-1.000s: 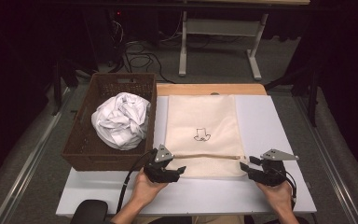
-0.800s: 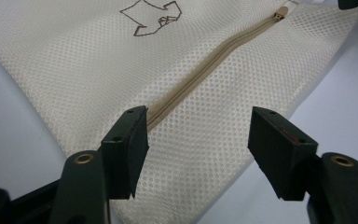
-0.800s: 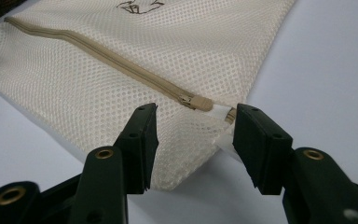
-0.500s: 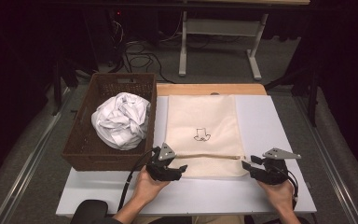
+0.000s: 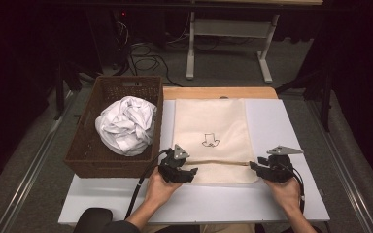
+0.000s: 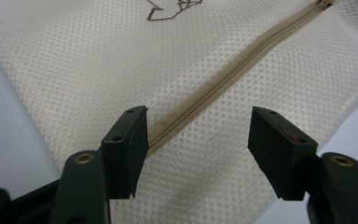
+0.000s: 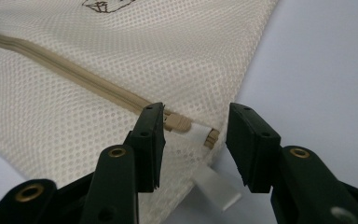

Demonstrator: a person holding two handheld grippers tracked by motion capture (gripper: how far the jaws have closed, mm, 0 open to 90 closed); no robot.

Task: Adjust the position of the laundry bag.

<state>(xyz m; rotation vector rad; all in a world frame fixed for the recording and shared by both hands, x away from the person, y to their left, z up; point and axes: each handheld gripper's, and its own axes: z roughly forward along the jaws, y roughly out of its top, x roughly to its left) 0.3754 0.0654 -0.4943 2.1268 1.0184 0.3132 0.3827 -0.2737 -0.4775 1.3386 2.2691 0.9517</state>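
Setting: a lab or recording studio, not a home. A white board point(image 5: 291, 141) lies on a wooden table point(image 5: 218, 92) as the work surface. Dark curtains point(image 5: 364, 58) enclose the area on both sides. Loose cables point(image 5: 145, 58) run across the grey carpet floor point(image 5: 223, 73) behind. A white metal desk frame point(image 5: 228, 39) stands farther back. Metal rails point(image 5: 34, 165) flank the table.

One mesh bag point(image 5: 210, 138) is lying on the counter point(image 5: 291, 131), carrying one zipper point(image 5: 221, 163) and one printed mark point(image 5: 210, 141). One basket point(image 5: 85, 148) is holding one white bundle point(image 5: 125, 124). Two tools are working: left tool point(image 5: 188, 174), right tool point(image 5: 255, 167).
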